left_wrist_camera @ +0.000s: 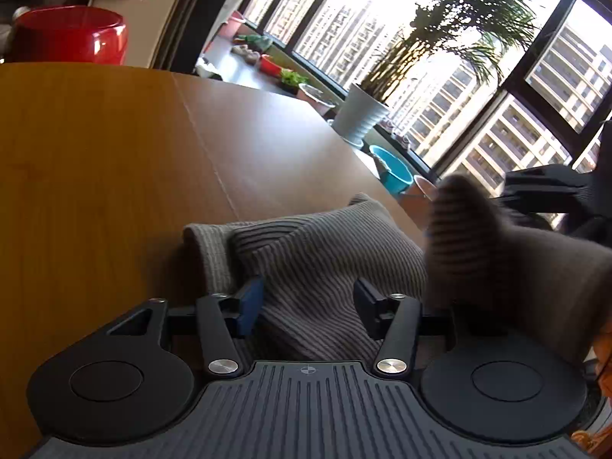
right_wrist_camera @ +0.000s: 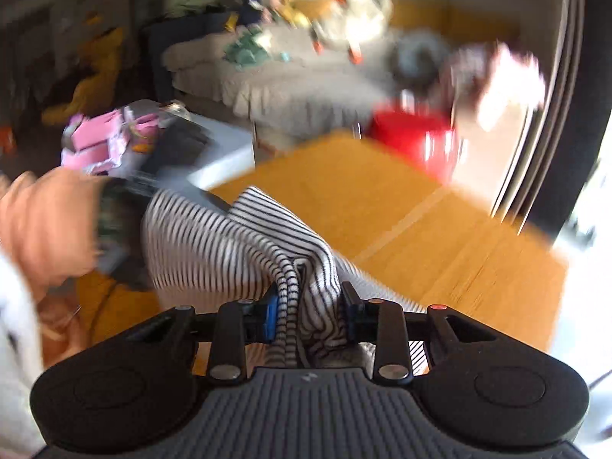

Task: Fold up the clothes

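A striped knit garment (left_wrist_camera: 325,252) lies on the wooden table (left_wrist_camera: 95,153). My left gripper (left_wrist_camera: 308,287) stands over its near part, open, with the flat cloth between the blue-padded fingers (left_wrist_camera: 250,302). To the right a fold of the garment rises, blurred, off the table. In the right wrist view my right gripper (right_wrist_camera: 310,294) is shut on a bunched edge of the striped garment (right_wrist_camera: 214,241), lifted above the table (right_wrist_camera: 420,237). A person's peach sleeve (right_wrist_camera: 42,222) and a dark blurred tool show at the left.
A red bin (left_wrist_camera: 69,34) stands past the table's far edge. A white plant pot (left_wrist_camera: 359,114) and a blue bowl (left_wrist_camera: 394,170) sit by the window. A black chair arm (left_wrist_camera: 543,183) is at right. A cluttered sofa (right_wrist_camera: 287,88) and a white box (right_wrist_camera: 225,149) lie beyond.
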`<state>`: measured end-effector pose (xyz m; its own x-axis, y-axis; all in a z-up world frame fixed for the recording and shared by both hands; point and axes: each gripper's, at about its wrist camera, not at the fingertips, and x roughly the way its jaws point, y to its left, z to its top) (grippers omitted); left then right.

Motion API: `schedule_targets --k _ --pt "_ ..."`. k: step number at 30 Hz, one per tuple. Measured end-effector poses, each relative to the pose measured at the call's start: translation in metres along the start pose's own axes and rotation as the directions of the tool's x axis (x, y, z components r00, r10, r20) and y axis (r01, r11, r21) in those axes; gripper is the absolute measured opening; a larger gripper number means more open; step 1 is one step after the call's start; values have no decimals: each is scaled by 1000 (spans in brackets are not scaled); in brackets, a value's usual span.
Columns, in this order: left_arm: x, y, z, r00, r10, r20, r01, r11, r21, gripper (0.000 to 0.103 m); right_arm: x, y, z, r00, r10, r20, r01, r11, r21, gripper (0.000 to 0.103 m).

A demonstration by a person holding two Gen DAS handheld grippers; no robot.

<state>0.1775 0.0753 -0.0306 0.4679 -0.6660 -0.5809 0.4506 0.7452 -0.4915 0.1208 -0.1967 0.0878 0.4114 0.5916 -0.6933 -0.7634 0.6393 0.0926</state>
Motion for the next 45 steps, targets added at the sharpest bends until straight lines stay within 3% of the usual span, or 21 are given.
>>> schedule_targets --k 2,5,9,13,15,16,17,18,19,21,22,25,27,29,30,32,36,40,45 --pt "-23 11 1 997 56 52 -55 998 -27 63 32 -27 -8 999 2 -49 1 997 74 35" --pt "-63 13 4 985 77 152 -74 997 -27 71 48 -52 -18 998 60 -26 -55 986 155 40" --pt "-93 -14 8 978 14 207 -30 997 74 87 49 -66 -23 993 113 12 -113 973 200 43" --pt "-71 -41 2 987 -85 135 67 989 132 93 40 -68 -32 992 113 53 -122 967 222 48" --pt "-46 -45 -1 996 -37 85 25 990 138 87 41 -64 -26 996 50 75 -64 978 197 55" --pt "-34 -47 -4 998 0 64 -10 990 143 82 31 -58 -23 995 -27 98 11 986 165 60" --pt "-22 -49 -7 998 38 42 -44 988 148 70 21 -53 -21 987 -104 124 87 987 133 60" --pt "-16 -48 -10 998 58 36 -63 987 146 69 10 -46 -18 969 -193 153 178 979 103 60" --pt "-11 -45 -11 998 59 38 -64 990 127 69 -2 -38 -17 934 -300 192 290 954 78 59" --pt "-12 -41 -11 997 58 53 -63 993 95 64 -30 -24 -20 882 -380 278 373 925 78 48" --pt "-12 -40 -11 996 66 67 -71 994 80 63 -43 -18 -22 860 -399 317 393 915 85 37" --pt "-15 -31 -7 992 83 98 -85 996 15 62 -57 1 -35 895 -249 370 228 969 99 36" --pt "-11 -25 -7 989 106 104 -105 994 -22 66 -36 11 -46 925 -187 330 168 982 85 40" --pt "-11 -22 -9 983 148 109 -145 989 -28 70 7 7 -58 952 -218 214 194 973 129 54" --pt "-12 -21 -10 979 168 112 -166 986 -31 70 26 3 -66 948 -257 190 231 962 147 55" --pt "-19 -26 -10 971 202 126 -201 979 -21 71 36 -5 -74 937 -265 228 223 955 193 65" --pt "-35 -40 -11 962 231 148 -234 972 4 71 26 -14 -84 938 -246 243 184 950 253 66" --pt "-42 -47 -13 963 226 145 -231 973 14 71 24 -11 -87 933 -260 247 199 948 248 67" --pt "-53 -51 -21 965 223 135 -228 974 15 80 28 -15 -85 932 -261 253 195 946 259 68"
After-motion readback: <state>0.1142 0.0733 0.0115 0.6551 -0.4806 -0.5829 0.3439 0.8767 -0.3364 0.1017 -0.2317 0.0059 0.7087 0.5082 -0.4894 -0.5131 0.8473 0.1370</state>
